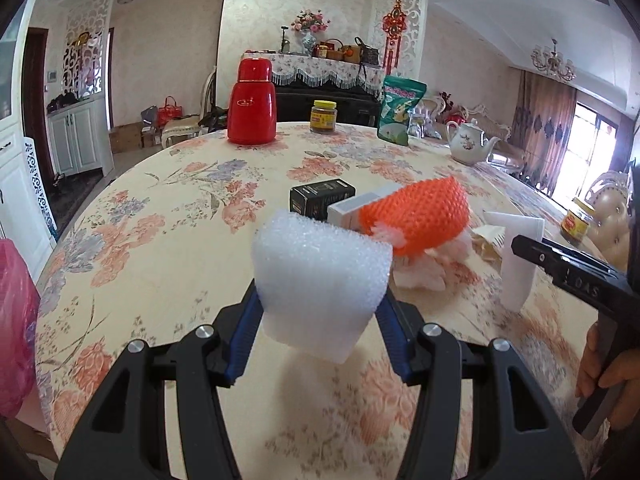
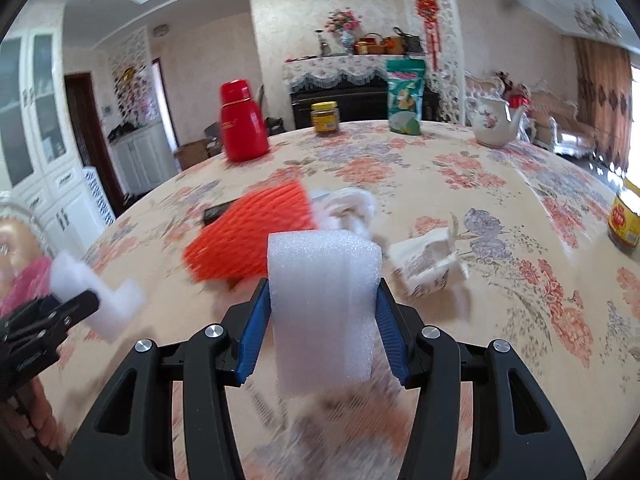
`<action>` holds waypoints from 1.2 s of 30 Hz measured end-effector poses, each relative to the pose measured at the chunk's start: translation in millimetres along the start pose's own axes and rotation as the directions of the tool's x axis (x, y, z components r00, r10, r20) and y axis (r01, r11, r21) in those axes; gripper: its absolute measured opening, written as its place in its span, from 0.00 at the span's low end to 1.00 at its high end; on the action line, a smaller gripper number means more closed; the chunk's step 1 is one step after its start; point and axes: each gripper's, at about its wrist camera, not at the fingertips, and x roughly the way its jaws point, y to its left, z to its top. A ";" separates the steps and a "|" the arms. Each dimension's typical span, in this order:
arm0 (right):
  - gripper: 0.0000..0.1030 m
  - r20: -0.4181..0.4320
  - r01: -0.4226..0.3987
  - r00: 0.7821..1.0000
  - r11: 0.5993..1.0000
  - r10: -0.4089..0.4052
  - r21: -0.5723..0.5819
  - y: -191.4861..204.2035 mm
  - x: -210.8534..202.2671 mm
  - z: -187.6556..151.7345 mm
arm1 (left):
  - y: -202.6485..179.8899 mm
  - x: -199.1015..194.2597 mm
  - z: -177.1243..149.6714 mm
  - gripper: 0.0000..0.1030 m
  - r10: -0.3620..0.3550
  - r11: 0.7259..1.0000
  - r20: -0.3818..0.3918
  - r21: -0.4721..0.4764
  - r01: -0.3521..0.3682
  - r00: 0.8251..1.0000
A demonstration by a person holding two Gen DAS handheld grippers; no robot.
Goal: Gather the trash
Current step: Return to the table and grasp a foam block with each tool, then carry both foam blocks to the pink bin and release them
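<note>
Foam block (image 1: 320, 288) clamped between blue pads of left gripper (image 1: 318, 320), held clear above floral tablecloth (image 1: 160, 240). Second foam piece (image 2: 324, 312) pinched likewise in right gripper (image 2: 324, 324), also off the table. Orange foam net (image 1: 416, 216), crumpled white wrappers (image 2: 428, 264) and black box (image 1: 322, 196) lying mid-table beyond both grippers. Pink bag (image 1: 16, 328) at left table edge.

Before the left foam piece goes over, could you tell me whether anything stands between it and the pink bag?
Nothing visible does: between the foam piece in the left gripper and the pink bag lies only bare tablecloth.
</note>
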 end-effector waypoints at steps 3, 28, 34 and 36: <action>0.48 -0.004 -0.025 1.000 0.999 0.025 -0.025 15.2 -15.4 -9.0 | -0.8 -8.3 -4.9 0.52 -0.003 1.000 0.002 0.008 0.003 1.000; 0.48 -0.008 -0.157 0.987 0.973 0.158 -0.170 114.5 -52.0 -32.4 | 40.7 -80.8 -33.6 0.53 0.075 0.997 0.047 0.027 -0.076 0.996; 0.48 -0.038 -0.224 0.974 0.948 0.222 -0.226 157.0 -43.9 -34.1 | 77.5 -106.0 -36.5 0.53 0.128 0.992 0.079 -0.012 -0.128 0.989; 0.48 -0.043 -0.246 0.969 0.939 0.243 -0.241 170.0 -42.0 -35.2 | 91.3 -112.0 -37.0 0.53 0.140 0.990 0.081 -0.040 -0.137 0.987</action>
